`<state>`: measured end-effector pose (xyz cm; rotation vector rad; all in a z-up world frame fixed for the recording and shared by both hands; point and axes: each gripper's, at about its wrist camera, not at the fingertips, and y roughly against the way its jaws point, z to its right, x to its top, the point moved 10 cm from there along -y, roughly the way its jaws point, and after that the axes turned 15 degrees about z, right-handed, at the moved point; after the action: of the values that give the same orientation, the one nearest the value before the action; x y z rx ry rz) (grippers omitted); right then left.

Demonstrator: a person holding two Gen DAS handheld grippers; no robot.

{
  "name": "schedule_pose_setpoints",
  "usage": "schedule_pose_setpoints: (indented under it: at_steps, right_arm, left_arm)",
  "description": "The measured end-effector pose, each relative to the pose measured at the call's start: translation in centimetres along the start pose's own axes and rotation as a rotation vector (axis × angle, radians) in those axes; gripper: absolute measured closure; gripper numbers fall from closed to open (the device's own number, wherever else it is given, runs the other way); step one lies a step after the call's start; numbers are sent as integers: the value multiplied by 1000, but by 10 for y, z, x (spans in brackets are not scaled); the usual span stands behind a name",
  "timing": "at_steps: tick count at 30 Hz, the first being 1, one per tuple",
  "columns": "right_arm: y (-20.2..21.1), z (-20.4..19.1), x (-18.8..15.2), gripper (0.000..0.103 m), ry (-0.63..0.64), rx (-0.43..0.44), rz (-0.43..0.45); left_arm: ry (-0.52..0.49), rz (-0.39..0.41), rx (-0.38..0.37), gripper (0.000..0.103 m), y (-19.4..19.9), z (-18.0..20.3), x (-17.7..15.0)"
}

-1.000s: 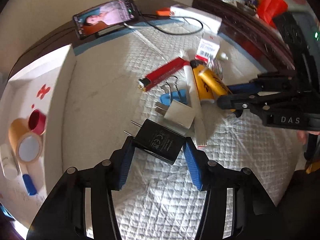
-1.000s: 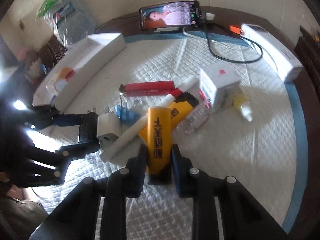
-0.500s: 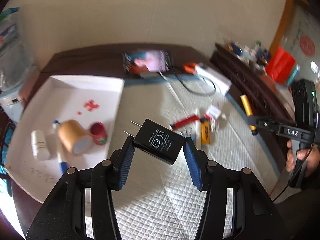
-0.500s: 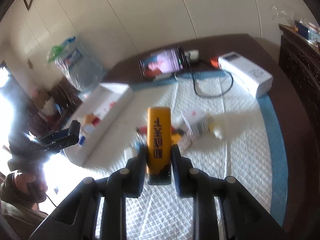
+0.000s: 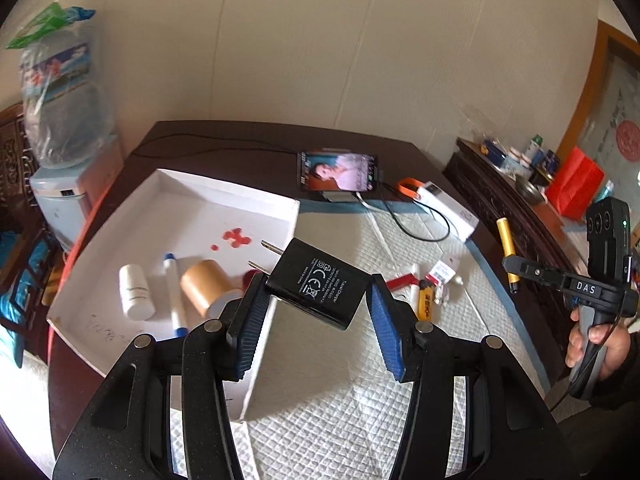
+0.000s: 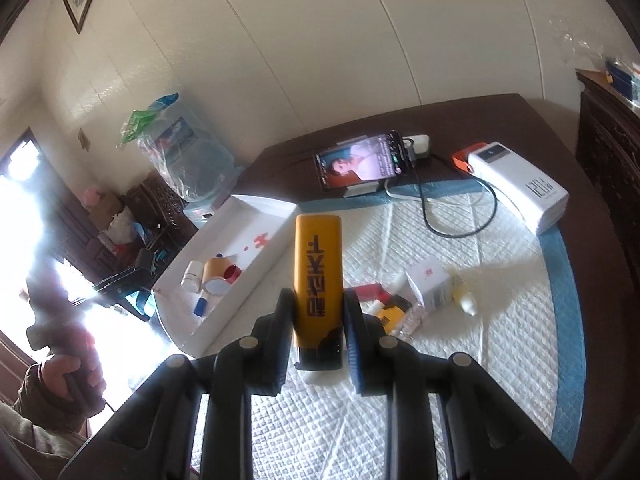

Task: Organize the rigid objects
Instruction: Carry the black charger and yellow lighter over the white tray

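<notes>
The left gripper point(image 5: 316, 312) has its jaws clenched on the black charger point(image 5: 319, 283), held tilted by its lower corners; that thin grip could let it twist free short of the white tray point(image 5: 208, 196). The right gripper point(image 6: 313, 346) clamps the yellow lighter point(image 6: 319, 280) near its base. A second ago both were down among the clutter on the tabletop point(image 6: 460, 360); now both are raised well above it.

Tray point(image 5: 160, 184) sits on bench point(image 5: 248, 136) at left; inside it, near end: bottle point(image 5: 135, 291), pen point(image 5: 174, 292), tape roll point(image 5: 204, 288). Phone point(image 5: 338, 171) at far edge, power bank point(image 5: 452, 210) to its right. Small box point(image 6: 428, 280) & dropper point(image 6: 464, 300) lie center-right on pad point(image 5: 320, 380).
</notes>
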<state>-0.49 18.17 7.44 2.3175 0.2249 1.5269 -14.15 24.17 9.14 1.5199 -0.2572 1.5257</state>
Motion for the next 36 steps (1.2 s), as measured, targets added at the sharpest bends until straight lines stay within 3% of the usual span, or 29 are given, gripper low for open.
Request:
schedule_pose_setpoints:
  at_steps: [16, 28, 36]
  right_arm:
    - [-17, -39, 20, 80, 51, 84, 14]
    - [-15, -111, 91, 80, 161, 207, 152]
    - [-25, -162, 128, 80, 189, 300, 207]
  left_arm:
    - [60, 102, 113, 53, 43, -51, 32]
    - [59, 241, 178, 53, 87, -84, 90]
    - [74, 264, 226, 53, 96, -114, 102]
